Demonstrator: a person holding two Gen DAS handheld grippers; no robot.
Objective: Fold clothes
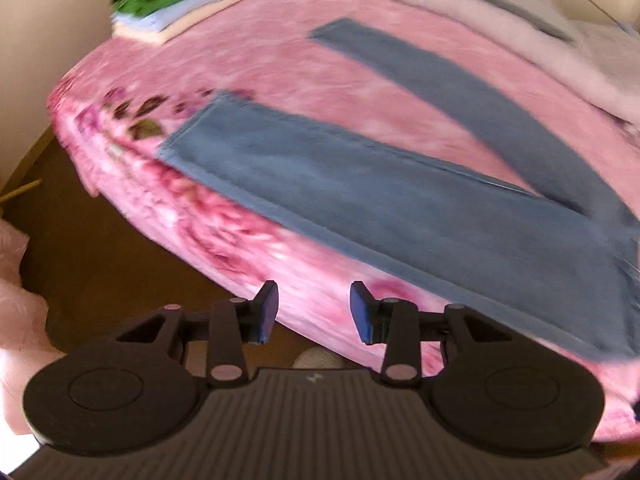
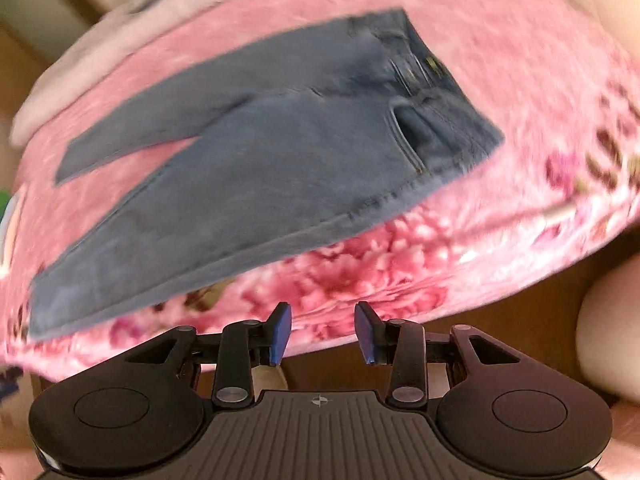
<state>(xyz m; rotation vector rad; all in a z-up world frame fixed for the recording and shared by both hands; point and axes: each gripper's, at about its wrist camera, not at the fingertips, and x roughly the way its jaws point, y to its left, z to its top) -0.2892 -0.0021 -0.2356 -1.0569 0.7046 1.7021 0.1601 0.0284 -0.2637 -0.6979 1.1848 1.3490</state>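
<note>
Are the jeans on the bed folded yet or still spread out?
Spread out, not folded. The jeans lie flat on the pink blanket, with both legs apart in a V and the waistband showing in the right wrist view.

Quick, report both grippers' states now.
Left gripper: open, holding nothing, short of the blue denim jeans.
Right gripper: open, holding nothing.

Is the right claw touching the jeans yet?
Apart. The right wrist view shows the open right claw short of the jeans, with pink blanket between them.
</note>
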